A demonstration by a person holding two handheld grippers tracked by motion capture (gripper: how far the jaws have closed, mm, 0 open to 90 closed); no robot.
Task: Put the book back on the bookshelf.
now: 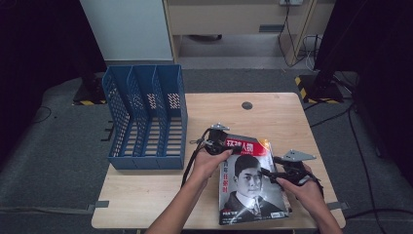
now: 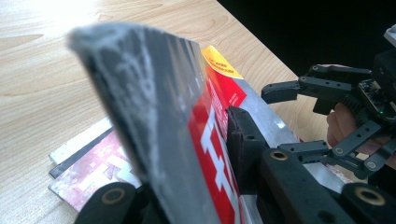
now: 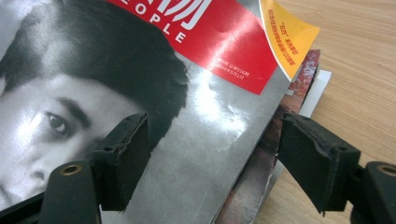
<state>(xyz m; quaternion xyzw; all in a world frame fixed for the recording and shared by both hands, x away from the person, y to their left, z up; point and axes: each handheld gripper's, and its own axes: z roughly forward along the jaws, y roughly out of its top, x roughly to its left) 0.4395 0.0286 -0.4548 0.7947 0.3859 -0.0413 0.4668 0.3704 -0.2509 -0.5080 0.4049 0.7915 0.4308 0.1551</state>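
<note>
the top magazine (image 1: pixel 249 181) lies on the near right part of the wooden worktop (image 1: pixel 146 185), on a small stack of other magazines (image 2: pixel 88 161) whose edges peek out beneath it. its cover has a red title band, a yellow corner flash and a grey portrait. the left tool (image 1: pixel 217 145) is clenched on the far left corner of that cover, and the corner is bent up off the stack (from the left tool's own camera the lifted edge stands almost upright between the black jaws). the right tool (image 1: pixel 277 174) sits at the magazine's right edge with its jaws spread apart, one pad over the glossy cover and the other out past the edge above the bare wood, pressing on nothing. a person's hands hold both tools, forearms coming in from the near side. to the left stands a blue file rack (image 1: pixel 146 117) with slotted compartments, well apart from the magazines.
</note>
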